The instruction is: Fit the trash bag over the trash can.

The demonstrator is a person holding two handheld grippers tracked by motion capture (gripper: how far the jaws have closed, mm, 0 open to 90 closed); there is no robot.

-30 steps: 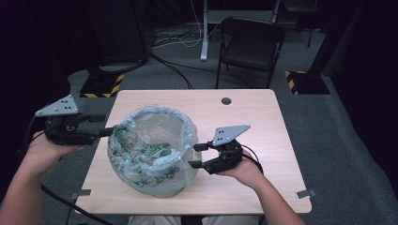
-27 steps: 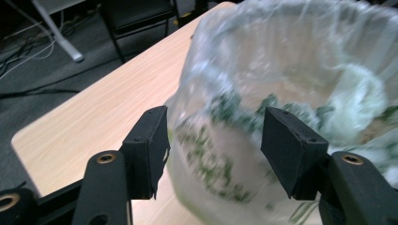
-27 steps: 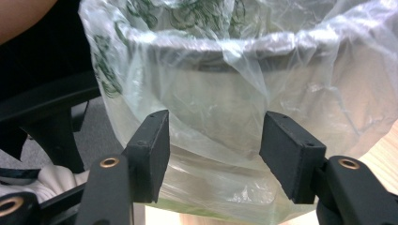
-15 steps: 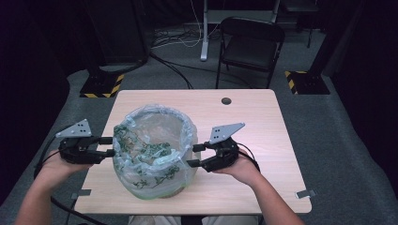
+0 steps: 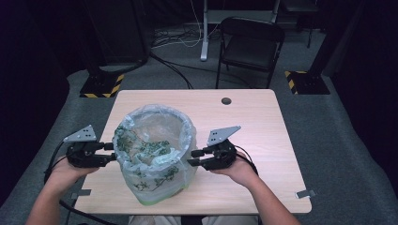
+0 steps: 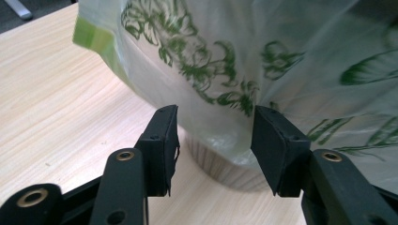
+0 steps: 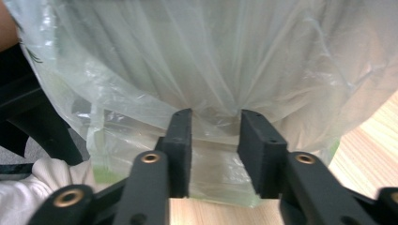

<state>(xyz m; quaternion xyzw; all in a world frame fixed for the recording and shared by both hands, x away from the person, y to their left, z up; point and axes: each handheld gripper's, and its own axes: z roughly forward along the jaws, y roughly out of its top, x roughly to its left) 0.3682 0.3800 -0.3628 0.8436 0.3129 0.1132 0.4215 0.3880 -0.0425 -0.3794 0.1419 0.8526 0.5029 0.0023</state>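
Observation:
A round bin lined with a translucent plastic bag [image 5: 155, 140] printed with green leaves stands on the wooden table [image 5: 253, 122]. My left gripper [image 5: 111, 152] is at the bag's left side, low down. Its jaws have just been closing. They are open [image 6: 216, 126], with the bag's hanging film [image 6: 225, 70] and the wood-grain bin wall [image 6: 220, 164] just ahead of the gap. My right gripper [image 5: 193, 158] is pushed into the bag's right side. Its jaws have also been closing and stand apart [image 7: 215, 122], with a fold of film [image 7: 216, 70] sagging between the tips.
A small dark round piece [image 5: 226, 101] lies near the table's far edge. Behind the table stand a black folding chair [image 5: 251, 42] and stand bases with yellow-black stripes [image 5: 101, 84] [image 5: 305, 82]. Cables run across the grey floor.
My left hand has sunk from rim height to low beside the bag and moved in against it. Both pairs of jaws have narrowed. The right hand has barely shifted.

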